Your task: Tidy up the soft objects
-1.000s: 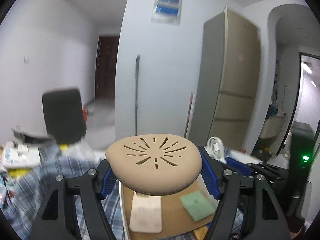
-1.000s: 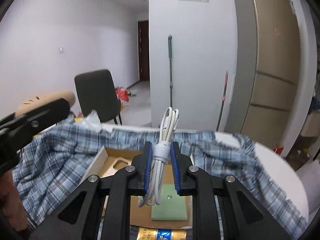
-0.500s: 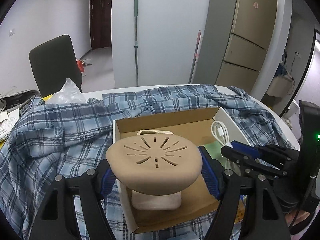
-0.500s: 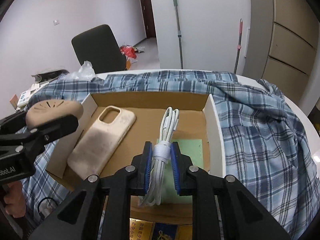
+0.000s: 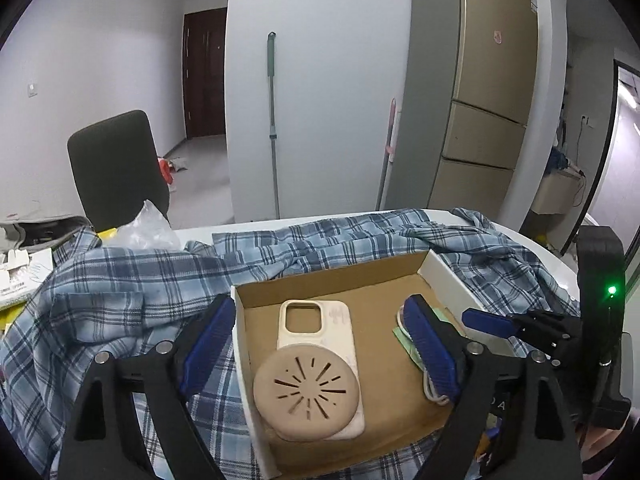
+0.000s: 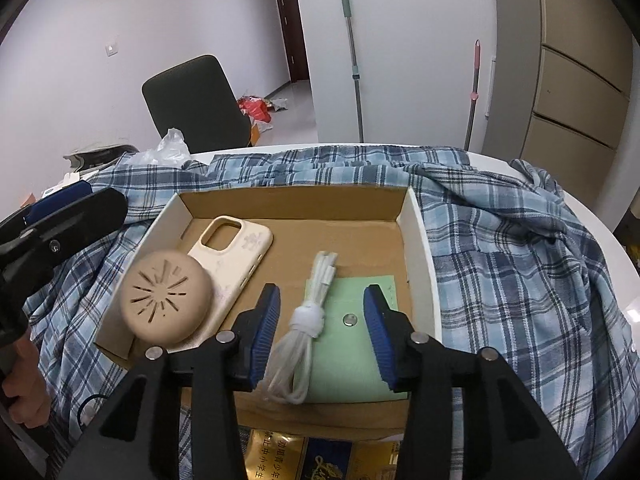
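Both hand-held grippers are standing spread and holding nothing. Between the fingers of the right hand-held gripper (image 6: 320,330), one bundled white cable (image 6: 307,324) is lying on one green pad (image 6: 354,334). Ahead and left of it, one tan perforated disc (image 6: 166,306) is resting partly on one cream phone case (image 6: 236,256). All four are sitting inside one cardboard box (image 6: 416,256), which is lying on one plaid shirt (image 6: 512,248) covering the surface. The left hand-held gripper (image 5: 320,354) is hovering with the disc between its fingers. Judged step: releasing; both should be withdrawing straight back, so the fingers are not dragging the cable or nudging the disc off the case.
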The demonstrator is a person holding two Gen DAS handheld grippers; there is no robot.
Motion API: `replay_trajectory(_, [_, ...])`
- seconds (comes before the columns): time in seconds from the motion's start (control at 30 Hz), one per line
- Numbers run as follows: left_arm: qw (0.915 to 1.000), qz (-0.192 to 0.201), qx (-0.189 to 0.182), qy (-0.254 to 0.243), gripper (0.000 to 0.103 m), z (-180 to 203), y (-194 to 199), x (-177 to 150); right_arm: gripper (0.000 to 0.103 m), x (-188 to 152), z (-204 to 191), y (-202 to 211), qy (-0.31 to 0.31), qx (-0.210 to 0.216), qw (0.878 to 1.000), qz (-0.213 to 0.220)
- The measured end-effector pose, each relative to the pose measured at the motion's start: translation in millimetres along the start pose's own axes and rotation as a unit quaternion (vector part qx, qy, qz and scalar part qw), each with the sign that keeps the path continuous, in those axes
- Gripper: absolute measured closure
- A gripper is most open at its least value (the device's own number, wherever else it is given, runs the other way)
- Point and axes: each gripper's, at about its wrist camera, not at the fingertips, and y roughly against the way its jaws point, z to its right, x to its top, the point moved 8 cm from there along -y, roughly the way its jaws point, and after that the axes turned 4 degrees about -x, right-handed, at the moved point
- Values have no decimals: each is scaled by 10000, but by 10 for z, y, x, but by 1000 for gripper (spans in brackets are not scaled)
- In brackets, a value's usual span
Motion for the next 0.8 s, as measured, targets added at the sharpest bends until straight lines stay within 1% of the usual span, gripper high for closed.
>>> replay_trajectory(0.07, [10000,18,10,23,15,-10,7,9,60,3,-4,5,7,-11,10000,6])
replay_trajectory(0.2, [9999,-11,-98,57,15,-5,40,23,60,42,-17,65,41,-51,9999,85])
replay_trajectory(0.33, [9998,182,-87,28,15,30,231,120,60,137,-50,271,127,-109,9993,329])
replay_trajectory(0.43, [9987,491,-74,-82,15,81,519,252,60,205,-77,498,205,-215,9978,601])
replay_trajectory(0.57, [9958,895,-79,-199,15,141,936,349,61,225,-135,870,264,-240,9948,957])
replay_trajectory(0.67, [9921,1224,-33,-268,15,180,1256,348,60,177,-177,1149,346,-306,9914,1221])
replay_trajectory(0.73, [9899,1378,-40,-334,15,217,1448,305,60,119,-211,1314,376,-313,9895,1360])
replay_trajectory(0.8, [9887,1452,-74,-365,15,248,1578,245,60,41,-261,1459,433,-344,9873,1488])
